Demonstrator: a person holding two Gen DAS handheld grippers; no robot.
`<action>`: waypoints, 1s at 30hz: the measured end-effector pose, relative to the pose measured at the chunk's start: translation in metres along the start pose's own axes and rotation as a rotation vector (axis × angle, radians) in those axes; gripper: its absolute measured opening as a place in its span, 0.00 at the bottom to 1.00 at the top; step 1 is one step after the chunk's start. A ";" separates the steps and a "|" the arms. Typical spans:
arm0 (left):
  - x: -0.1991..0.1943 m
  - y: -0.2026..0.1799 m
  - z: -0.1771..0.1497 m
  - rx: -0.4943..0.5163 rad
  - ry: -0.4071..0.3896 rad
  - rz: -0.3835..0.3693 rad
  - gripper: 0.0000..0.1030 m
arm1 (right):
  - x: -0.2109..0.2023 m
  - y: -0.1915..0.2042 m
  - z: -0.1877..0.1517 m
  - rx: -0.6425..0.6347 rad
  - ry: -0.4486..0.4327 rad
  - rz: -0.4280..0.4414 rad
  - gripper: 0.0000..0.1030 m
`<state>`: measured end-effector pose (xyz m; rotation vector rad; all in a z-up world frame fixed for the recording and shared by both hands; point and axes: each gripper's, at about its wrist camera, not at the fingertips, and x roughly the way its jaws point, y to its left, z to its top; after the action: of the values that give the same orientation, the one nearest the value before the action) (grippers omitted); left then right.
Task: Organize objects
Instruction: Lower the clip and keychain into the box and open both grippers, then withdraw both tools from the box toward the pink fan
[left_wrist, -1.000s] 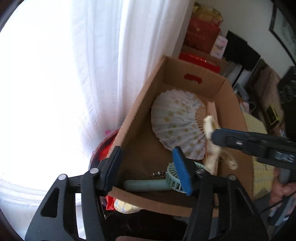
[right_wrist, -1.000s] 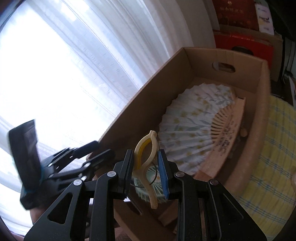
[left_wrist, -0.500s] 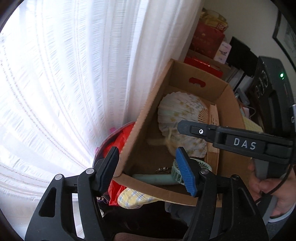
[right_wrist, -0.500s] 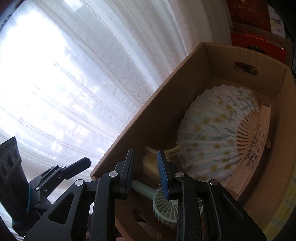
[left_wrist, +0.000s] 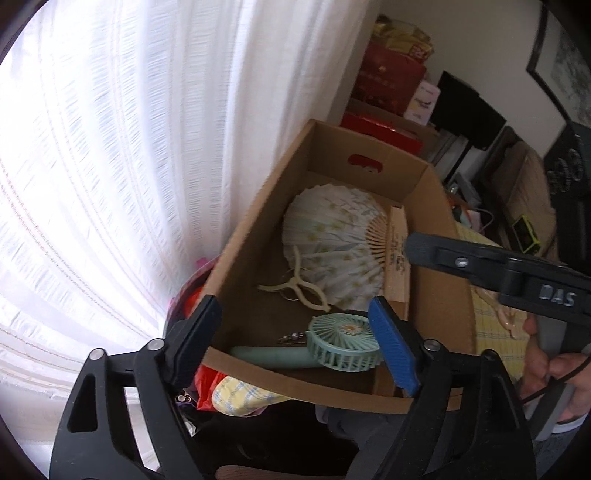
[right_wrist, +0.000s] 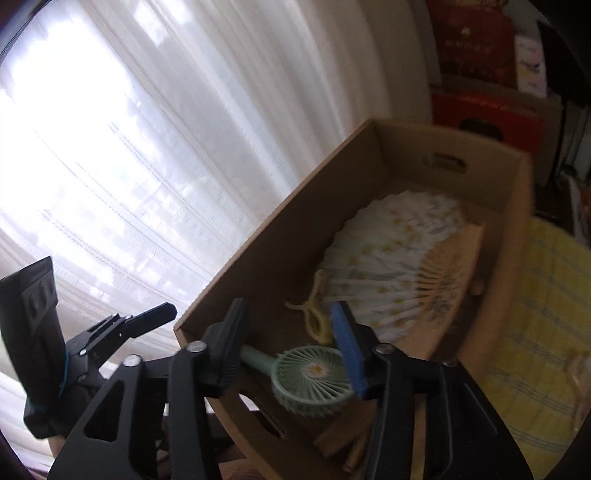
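cardboard box (left_wrist: 436, 280) beside white curtain (left_wrist: 147, 147), yellow checked cloth (right_wrist: 546, 314) alongside

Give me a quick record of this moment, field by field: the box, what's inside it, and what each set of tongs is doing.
container: cardboard box, open top, beside white curtain
contents: paper folding fan, spread open; cream clip lying partly on the fan; mint handheld fan near the front wall
left tongs: open, empty, at the box's near edge
right tongs: open, empty, over the box
clip status: released, resting in the box
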<state>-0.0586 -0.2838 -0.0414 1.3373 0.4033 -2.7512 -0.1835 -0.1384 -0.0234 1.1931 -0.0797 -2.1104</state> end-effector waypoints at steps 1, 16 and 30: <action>-0.001 -0.004 0.000 0.005 -0.002 -0.005 0.87 | -0.008 -0.003 -0.002 -0.002 -0.011 -0.012 0.54; 0.005 -0.102 -0.001 0.179 0.014 -0.101 0.96 | -0.102 -0.068 -0.044 0.030 -0.092 -0.185 0.80; 0.008 -0.180 -0.008 0.260 0.026 -0.159 1.00 | -0.159 -0.114 -0.085 0.088 -0.156 -0.365 0.82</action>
<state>-0.0864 -0.1078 -0.0149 1.4555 0.1631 -3.0052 -0.1273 0.0665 0.0011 1.1603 -0.0269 -2.5413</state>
